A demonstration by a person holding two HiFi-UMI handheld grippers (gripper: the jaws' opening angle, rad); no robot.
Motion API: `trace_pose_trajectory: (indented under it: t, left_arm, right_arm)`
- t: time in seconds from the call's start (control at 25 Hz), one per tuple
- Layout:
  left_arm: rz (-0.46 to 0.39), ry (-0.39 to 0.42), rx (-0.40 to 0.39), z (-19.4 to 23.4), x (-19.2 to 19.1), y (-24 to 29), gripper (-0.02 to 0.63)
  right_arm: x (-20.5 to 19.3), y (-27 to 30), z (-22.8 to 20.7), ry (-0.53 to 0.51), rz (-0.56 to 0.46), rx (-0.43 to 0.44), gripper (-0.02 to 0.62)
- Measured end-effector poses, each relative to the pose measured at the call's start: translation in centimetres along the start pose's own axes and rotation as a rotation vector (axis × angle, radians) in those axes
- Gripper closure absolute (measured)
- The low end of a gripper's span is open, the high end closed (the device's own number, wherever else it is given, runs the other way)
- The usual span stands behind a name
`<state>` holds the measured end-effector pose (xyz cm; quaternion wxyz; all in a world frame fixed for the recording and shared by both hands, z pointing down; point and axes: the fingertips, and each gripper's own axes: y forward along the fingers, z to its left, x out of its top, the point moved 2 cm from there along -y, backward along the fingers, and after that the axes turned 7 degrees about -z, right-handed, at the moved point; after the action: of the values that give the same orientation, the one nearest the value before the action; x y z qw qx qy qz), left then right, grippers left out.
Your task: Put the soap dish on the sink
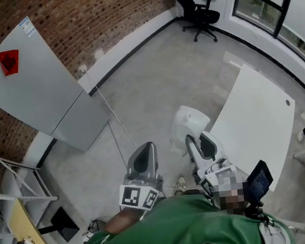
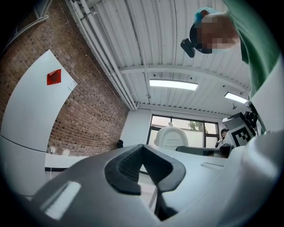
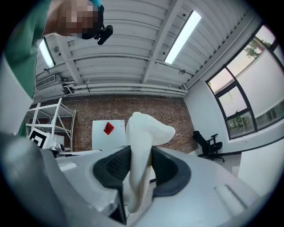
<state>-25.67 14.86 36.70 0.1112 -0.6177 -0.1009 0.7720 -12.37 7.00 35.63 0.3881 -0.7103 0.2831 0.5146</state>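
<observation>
Right gripper (image 3: 141, 165) is pinching the white soap dish (image 3: 143, 133) by one thin edge, and most of the dish is standing proud of the pads. Left gripper (image 2: 143, 155) is riding with jaws pressed together, empty.

Risk: with so narrow a bite, any jolt is likely tipping the dish or working it loose.

Head view is placing the dish just left of the white table (image 1: 260, 118), with no sink showing anywhere. Only the right gripper view is showing the bite itself.
</observation>
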Motion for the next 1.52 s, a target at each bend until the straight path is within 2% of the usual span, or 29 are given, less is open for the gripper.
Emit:
trace_pose_trajectory:
  t: [0.32, 0.52, 0.6, 0.76, 1.16, 1.52]
  left_arm:
    - [-0.015, 0.012, 0.014, -0.3, -1.5, 4.1, 0.6]
    - [0.006, 0.017, 0.024, 0.0, -2.5, 6.8, 0.6]
    - [0.011, 0.019, 0.017, 0.1, -2.7, 7.6, 0.6]
    - [0.021, 0.013, -0.001, 0.9, -3.4, 9.7, 0.6]
    - [0.006, -0.029, -0.1, 4.9, -4.6, 16.8, 0.6]
    - [0.005, -0.046, -0.19, 12.5, -3.9, 23.7, 0.6]
  right_arm:
    - [-0.4, 2.0, -3.9, 0.014, -0.012, 0.011, 0.465]
    - [-0.7, 3.5, -6.4, 0.031, -0.008, 0.004, 0.465]
    - [-0.7, 4.0, -7.0, 0.036, -0.012, -0.007, 0.465]
    - [-1.9, 5.0, -8.7, 0.043, 0.043, -0.072, 0.465]
    - [-2.8, 10.7, -11.2, -0.008, 0.026, -0.141, 0.465]
    - [-3.6, 20.5, -11.2, -0.046, 0.004, -0.203, 0.465]
